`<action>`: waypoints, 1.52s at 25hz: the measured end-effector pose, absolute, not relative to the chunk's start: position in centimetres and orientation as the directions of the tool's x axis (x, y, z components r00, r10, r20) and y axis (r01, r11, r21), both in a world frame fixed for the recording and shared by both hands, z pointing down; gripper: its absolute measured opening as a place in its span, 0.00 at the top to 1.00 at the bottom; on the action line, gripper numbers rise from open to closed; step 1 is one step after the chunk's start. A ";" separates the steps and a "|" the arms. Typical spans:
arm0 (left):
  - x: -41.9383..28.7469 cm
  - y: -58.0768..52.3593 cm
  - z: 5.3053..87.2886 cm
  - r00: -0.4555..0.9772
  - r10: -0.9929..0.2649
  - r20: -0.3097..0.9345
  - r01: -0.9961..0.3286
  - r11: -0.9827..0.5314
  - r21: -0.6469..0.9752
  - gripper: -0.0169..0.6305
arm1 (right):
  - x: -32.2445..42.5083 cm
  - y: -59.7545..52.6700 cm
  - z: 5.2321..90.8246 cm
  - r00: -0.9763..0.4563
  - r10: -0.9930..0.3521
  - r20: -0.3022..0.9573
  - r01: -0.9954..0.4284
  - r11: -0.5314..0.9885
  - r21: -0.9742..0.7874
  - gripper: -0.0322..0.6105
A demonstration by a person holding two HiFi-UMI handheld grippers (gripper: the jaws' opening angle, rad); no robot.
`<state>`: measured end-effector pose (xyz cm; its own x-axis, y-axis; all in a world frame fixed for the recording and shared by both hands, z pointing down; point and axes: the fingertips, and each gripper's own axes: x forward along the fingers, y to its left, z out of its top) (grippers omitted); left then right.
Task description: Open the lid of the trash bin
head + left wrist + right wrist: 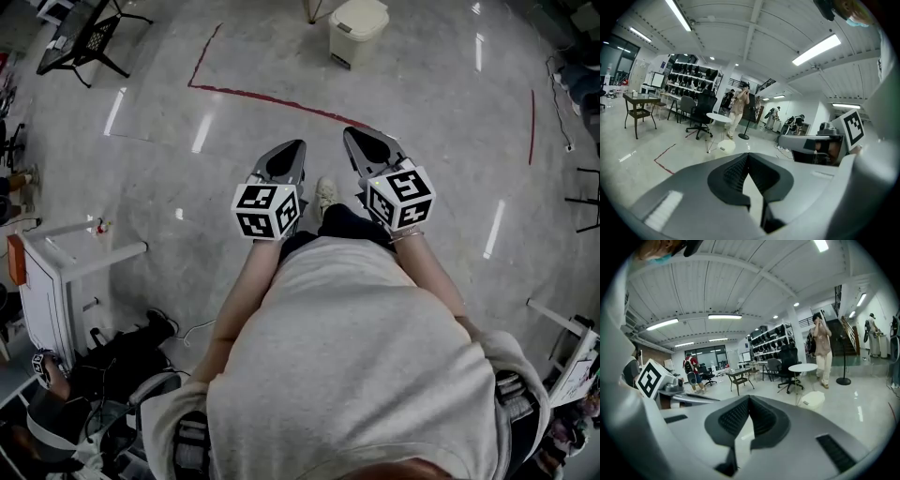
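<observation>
The trash bin (357, 28) is cream-coloured, its lid down, and it stands on the floor far ahead beyond a red tape line (272, 97). It shows small in the left gripper view (725, 147) and in the right gripper view (812, 400), next to a round white table. My left gripper (297, 147) and right gripper (352, 135) are held side by side in front of the person's body, well short of the bin. Each has its tips together, left gripper (748, 155) and right gripper (749, 397), with nothing between them.
A black table (84, 37) stands at the far left, a white cart (56, 272) at the near left. A person (739, 105) stands beyond the round white table (803, 367), near a black office chair (701, 115). Shiny grey floor lies between me and the bin.
</observation>
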<state>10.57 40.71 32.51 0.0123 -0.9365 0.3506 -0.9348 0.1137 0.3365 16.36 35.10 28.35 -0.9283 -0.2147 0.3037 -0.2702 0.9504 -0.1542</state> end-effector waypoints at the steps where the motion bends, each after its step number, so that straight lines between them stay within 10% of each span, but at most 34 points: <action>1: 10.0 39.4 32.3 0.007 -0.937 0.350 -0.936 0.117 0.333 0.96 | 15.6 33.8 28.2 -0.931 -0.206 0.302 -0.263 0.952 -0.160 0.94; 38: -10.0 3.4 32.7 0.391 -0.834 0.390 -0.899 -0.254 0.357 0.96 | -2.8 2.3 29.3 -0.779 -0.537 0.324 -0.612 0.765 -0.203 0.94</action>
